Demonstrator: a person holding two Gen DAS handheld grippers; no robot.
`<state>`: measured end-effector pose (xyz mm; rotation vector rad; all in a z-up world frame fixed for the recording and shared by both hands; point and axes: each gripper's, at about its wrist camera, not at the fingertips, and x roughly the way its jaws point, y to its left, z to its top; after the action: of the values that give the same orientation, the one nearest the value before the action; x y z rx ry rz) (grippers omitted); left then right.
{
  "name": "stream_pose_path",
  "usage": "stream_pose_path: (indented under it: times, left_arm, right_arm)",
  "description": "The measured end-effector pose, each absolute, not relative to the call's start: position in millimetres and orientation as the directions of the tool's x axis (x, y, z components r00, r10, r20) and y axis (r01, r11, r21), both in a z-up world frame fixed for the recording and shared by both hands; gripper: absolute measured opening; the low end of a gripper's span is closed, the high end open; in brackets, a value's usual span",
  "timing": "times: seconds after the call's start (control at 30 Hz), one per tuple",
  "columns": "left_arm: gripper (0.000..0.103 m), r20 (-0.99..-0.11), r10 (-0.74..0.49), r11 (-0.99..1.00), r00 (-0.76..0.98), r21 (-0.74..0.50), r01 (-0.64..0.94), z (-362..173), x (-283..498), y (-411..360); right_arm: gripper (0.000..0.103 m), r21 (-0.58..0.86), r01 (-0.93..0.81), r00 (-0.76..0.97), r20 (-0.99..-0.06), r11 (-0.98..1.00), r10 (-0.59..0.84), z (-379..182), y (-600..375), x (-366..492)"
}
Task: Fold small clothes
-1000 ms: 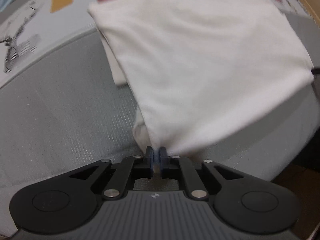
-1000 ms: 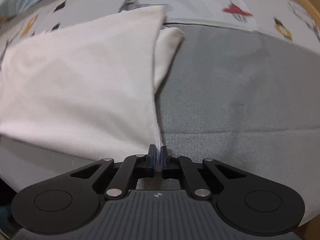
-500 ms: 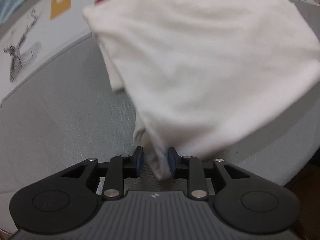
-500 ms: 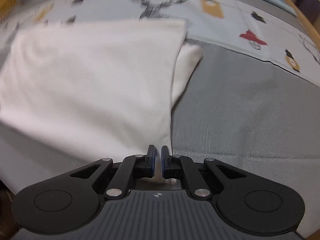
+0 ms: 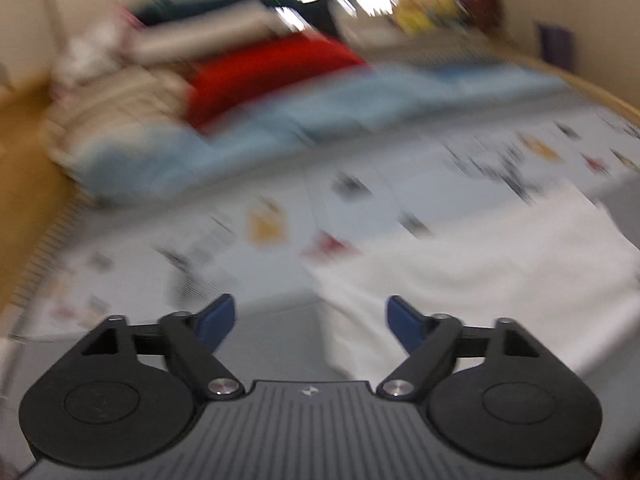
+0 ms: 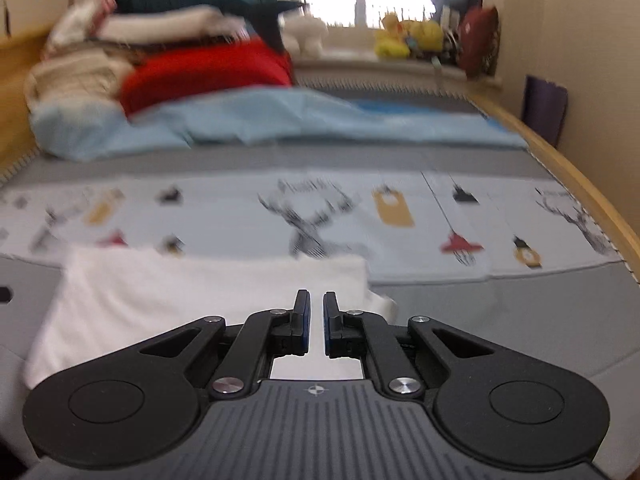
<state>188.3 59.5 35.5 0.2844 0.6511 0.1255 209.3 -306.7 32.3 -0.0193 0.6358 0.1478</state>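
Presently, items as catalogued:

Left hand-held gripper (image 5: 310, 322): jaws spread wide and opening; blue pads well apart, nothing pinched between them. Picture heavily blurred.

Right hand-held gripper (image 6: 316, 322): jaws a narrow slit apart and opening; no cloth gripped between the pads, white fabric seen only behind and below them.

White garment (image 6: 192, 304): folded, lying flat on the bed. In the right wrist view it spreads from 9 o'clock to centre, just beyond the fingers. In the left wrist view (image 5: 480, 280) it lies at 3 to 4 o'clock, its near edge running down past the right-side pad.

Grey bed cover (image 6: 520, 320): bare surface under the garment, extending to 3 o'clock in the right wrist view.

Printed sheet (image 6: 400, 216): pale, with deer, tag and small red and black motifs; a band across the bed directly beyond the garment's far edge.

Light blue blanket (image 6: 280, 120): rumpled, beyond the printed sheet, toward 12 o'clock.

Red cloth (image 6: 208, 72): on a pile of clothes at 11 o'clock, with cream and dark teal pieces above it.

Wooden bed rail (image 6: 560, 168): curving along 2 to 3 o'clock.

Windowsill (image 6: 380, 60): at 12 o'clock, carrying yellow soft toys (image 6: 412, 36).
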Motion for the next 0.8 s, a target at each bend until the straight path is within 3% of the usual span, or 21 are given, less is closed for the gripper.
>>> stream_pose_path:
  times: [0.13,0.33,0.5,0.67,0.8]
  left_arm:
    - [0.102,-0.472,0.249,0.952,0.845,0.278,-0.125,59,156,68]
    - [0.102,-0.39,0.182,0.979,0.903,0.155,-0.131,72,118,81]
    - [0.102,-0.409,0.19,0.982,0.893,0.081,-0.172,81,105,95]
    - [0.102,-0.436,0.244,0.968,0.866,0.056,-0.245,93,97,107]
    - [0.102,-0.479,0.183,0.97,0.859,-0.054,-0.237,82,95,126]
  right_arm:
    - [0.044,0.053,-0.151,0.811,-0.564,0.987,0.155,37,-296,182]
    - [0.06,0.107,-0.09,0.841,-0.524,0.99,0.133,35,-280,149]
    - [0.066,0.106,-0.066,0.867,-0.487,0.992,0.109,29,-272,133]
    - [0.069,0.15,-0.061,0.837,-0.531,0.987,0.132,17,-268,134]
    - [0.07,0.151,-0.089,0.818,-0.552,0.985,0.159,11,-251,134]
